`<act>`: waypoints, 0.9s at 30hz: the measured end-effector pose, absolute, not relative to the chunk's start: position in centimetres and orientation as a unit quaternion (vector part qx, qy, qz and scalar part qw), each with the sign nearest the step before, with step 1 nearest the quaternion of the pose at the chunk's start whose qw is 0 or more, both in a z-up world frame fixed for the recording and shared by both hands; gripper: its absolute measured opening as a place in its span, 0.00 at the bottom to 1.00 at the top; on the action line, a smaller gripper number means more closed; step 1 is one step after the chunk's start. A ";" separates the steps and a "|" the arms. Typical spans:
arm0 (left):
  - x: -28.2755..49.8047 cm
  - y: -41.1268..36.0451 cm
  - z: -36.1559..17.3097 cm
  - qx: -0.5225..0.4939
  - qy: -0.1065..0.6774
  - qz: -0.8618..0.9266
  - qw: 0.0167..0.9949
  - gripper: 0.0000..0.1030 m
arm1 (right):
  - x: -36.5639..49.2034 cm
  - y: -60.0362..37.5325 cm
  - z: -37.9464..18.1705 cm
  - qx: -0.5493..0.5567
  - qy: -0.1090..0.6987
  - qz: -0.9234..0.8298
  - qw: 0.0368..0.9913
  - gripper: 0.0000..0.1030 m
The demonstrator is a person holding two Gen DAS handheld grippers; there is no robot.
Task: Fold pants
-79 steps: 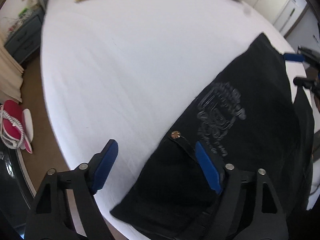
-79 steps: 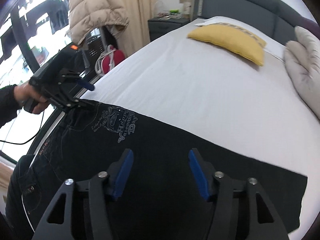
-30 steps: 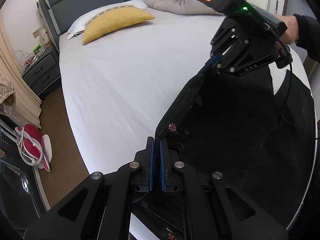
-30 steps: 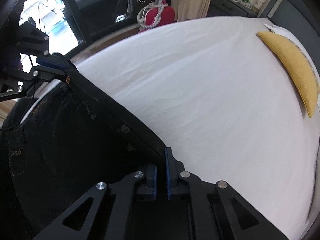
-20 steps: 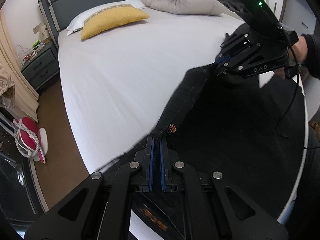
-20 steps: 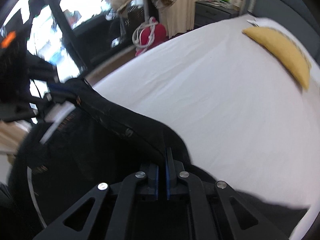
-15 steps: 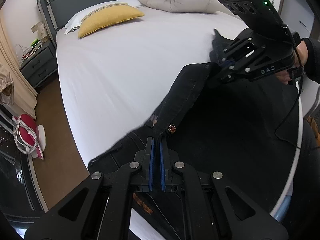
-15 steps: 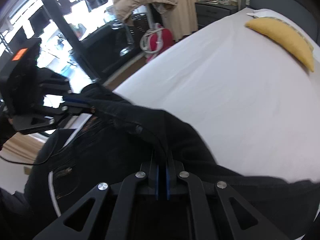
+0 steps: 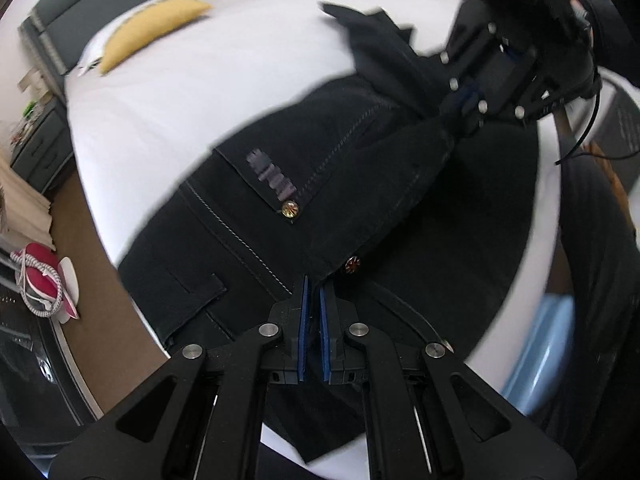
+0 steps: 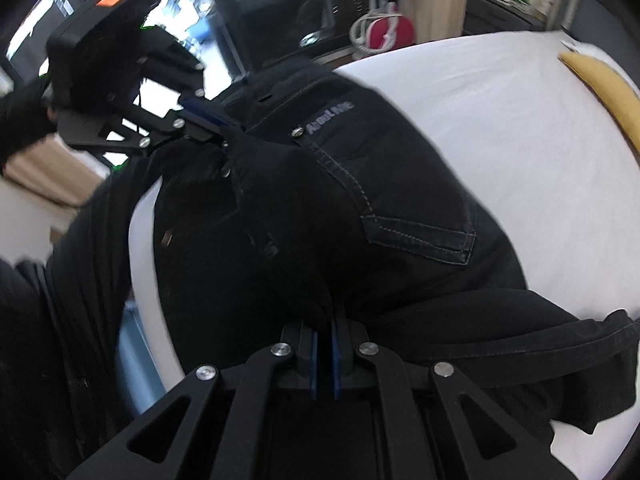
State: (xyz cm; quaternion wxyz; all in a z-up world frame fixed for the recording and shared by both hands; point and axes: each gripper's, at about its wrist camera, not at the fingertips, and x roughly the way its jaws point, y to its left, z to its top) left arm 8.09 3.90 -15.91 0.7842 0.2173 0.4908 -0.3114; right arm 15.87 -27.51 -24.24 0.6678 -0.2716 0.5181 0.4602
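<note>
On the bed (image 9: pixel 192 92), below the yellow pillow (image 9: pixel 152 28), the pants (image 9: pixel 320 168) are mid-fold: left gripper (image 9: pixel 312 300) and right gripper (image 10: pixel 324 336) both clamp the lifted edge; laying it flat remains

A yellow pillow (image 9: pixel 154 28) lies on the white bed (image 9: pixel 192 96).

Two steep close wrist views; shared pants (image 9: pixel 360 168), bed (image 9: pixel 200 80)
</note>
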 end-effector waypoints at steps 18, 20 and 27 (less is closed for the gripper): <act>2.3 1.9 -16.7 0.277 0.492 -0.346 0.750 0.04 | 3.6 -26.5 -26.3 -0.443 0.428 0.384 0.688 0.07; 1.9 2.0 -16.7 0.277 0.492 -0.350 0.747 0.04 | 2.7 -26.1 -27.0 -0.458 0.422 0.378 0.685 0.07; 1.5 2.6 -16.3 0.276 0.490 -0.358 0.745 0.04 | 2.3 -27.0 -26.9 -0.445 0.425 0.372 0.695 0.07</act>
